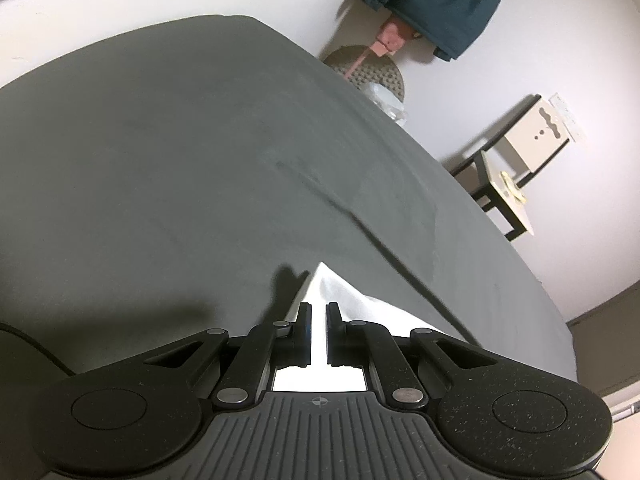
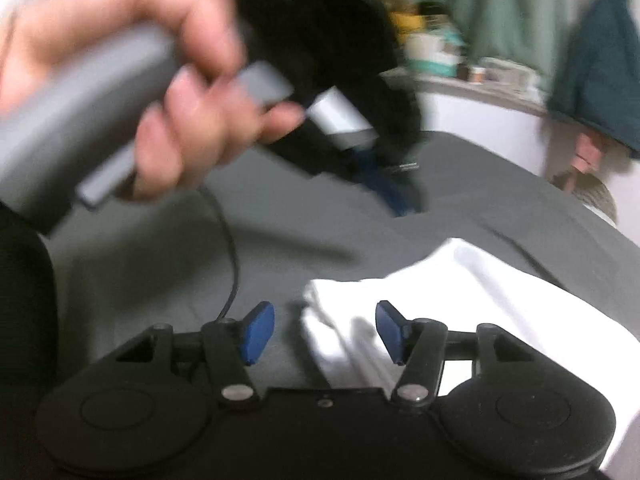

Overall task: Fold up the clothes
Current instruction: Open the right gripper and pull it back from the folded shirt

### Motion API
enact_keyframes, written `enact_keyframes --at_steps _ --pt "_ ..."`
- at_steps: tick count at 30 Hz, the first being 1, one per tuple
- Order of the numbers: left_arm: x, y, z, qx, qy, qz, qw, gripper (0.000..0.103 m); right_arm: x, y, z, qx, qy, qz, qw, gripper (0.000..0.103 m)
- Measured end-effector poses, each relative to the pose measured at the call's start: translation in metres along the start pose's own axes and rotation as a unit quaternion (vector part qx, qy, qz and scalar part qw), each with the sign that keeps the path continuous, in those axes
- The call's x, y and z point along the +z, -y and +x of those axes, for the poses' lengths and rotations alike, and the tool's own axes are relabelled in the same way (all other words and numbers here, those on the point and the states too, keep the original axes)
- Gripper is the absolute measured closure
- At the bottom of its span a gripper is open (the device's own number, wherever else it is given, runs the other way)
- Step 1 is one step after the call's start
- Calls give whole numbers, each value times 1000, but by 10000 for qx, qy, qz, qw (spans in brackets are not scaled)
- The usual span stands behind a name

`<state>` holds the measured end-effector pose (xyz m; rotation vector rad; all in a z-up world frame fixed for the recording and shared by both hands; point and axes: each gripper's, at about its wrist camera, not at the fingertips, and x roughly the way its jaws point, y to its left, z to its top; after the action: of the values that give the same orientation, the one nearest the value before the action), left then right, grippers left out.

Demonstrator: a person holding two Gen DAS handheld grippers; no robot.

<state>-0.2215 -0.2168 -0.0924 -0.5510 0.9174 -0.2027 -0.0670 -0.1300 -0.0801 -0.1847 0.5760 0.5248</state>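
Our left tool (image 1: 318, 334) has its jaws nearly together, with the white cloth (image 1: 340, 300) showing in the narrow gap. Our right tool (image 2: 318, 332) stands wide apart over that cloth's folded edge. The cloth lies on the grey bed (image 1: 160, 160). Our left hand (image 2: 132, 92) appears blurred.

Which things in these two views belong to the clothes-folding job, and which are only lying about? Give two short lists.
Belong to the job:
white garment
left hand-held gripper, jaws narrowly apart over the white cloth
right hand-held gripper, open
grey bed sheet

Lying about:
teal jacket hanging on the wall
small side table
cluttered shelf
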Motion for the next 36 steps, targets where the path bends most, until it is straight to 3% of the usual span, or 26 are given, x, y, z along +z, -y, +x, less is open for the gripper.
enact_keyframes --at_steps 5,8,10,12,13,14,16,18,20,23,24,29,33,36 --pt "-4 14 3 -311 -224 345 9987 99 -5 61 -38 -782 124 1290 9885 43" --pt "-10 26 14 -565 -570 525 9954 99 -12 107 -47 -787 288 2406 9670 44" --pt "-20 36 23 -479 -834 776 9923 99 -16 133 -44 -757 311 2941 9523 45" --pt "-33 48 33 -57 -1143 1400 9835 99 -20 144 -38 -877 261 3113 9459 55" --pt "-39 55 38 162 -1296 1718 9764 99 -23 147 -36 -937 245 3189 9428 55" --pt "-48 61 42 437 -1383 2150 9658 99 -26 151 -34 -997 229 3266 9396 56" --pt "-63 70 44 625 -1355 2802 9483 99 -32 158 -29 -1116 197 3417 9329 56" --pt "-67 72 43 671 -1334 2938 9441 99 -32 160 -26 -1170 138 3349 9349 55" --pt "-61 66 33 702 -1200 2746 9514 99 -29 157 -30 -1158 95 3321 9361 53" --pt "-52 56 18 746 -981 2437 9620 99 -29 151 -52 -1120 223 3510 9294 38" --pt "-49 53 13 761 -908 2333 9652 99 -31 149 -56 -1111 219 3519 9292 38" --pt "-33 38 -7 811 -629 1809 9781 99 -57 124 -56 -956 -251 3093 9458 38" --pt "-33 34 5 795 -1062 1767 9753 99 -77 103 -60 -1058 -420 2747 9548 38" --pt "-31 31 -2 1037 -850 1681 9766 99 -72 87 -74 -986 -379 2337 9666 38"
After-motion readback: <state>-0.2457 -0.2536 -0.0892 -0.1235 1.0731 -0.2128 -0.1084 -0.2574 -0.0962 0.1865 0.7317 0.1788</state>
